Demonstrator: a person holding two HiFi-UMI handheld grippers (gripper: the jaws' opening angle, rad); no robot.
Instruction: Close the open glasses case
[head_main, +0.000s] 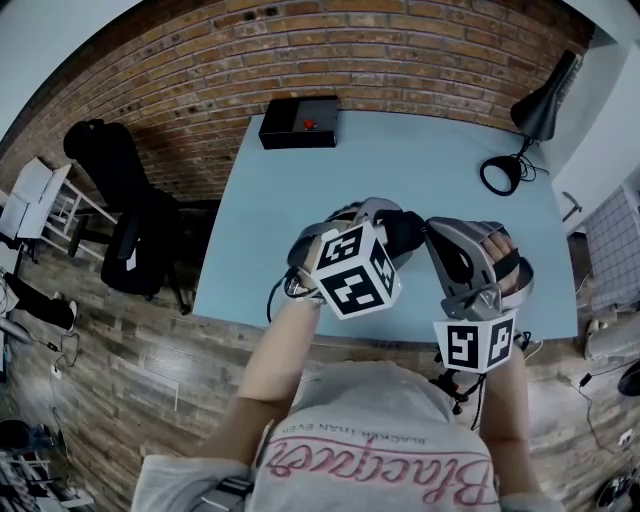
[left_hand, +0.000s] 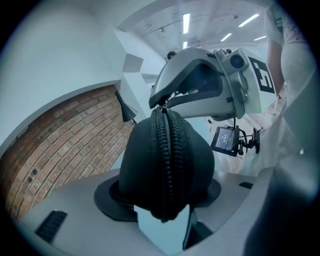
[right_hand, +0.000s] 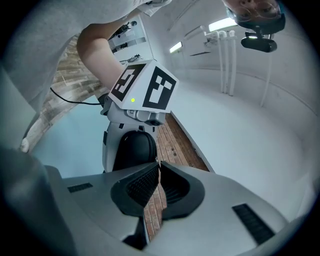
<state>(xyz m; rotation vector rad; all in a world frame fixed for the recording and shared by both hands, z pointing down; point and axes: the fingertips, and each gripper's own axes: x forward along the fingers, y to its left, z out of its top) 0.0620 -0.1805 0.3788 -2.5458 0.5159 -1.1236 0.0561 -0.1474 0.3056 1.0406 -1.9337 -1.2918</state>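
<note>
The black glasses case (left_hand: 165, 160) is held up off the blue table (head_main: 420, 160), with my left gripper (left_hand: 165, 202) shut on its sides. Its zip (left_hand: 166, 150) faces the left gripper view and looks run together along the length that shows. My right gripper (right_hand: 159, 170) is shut, its tips meeting at the top end of the zip (left_hand: 161, 107), seemingly on the zipper pull. In the head view the case (head_main: 402, 232) shows as a dark shape between the two grippers. The right gripper view shows the case (right_hand: 132, 150) just behind the jaw tips.
A black box with a red button (head_main: 299, 122) sits at the table's far edge. A black desk lamp (head_main: 530, 120) stands at the far right corner. An office chair (head_main: 130, 220) stands left of the table. Both grippers are over the table's near edge.
</note>
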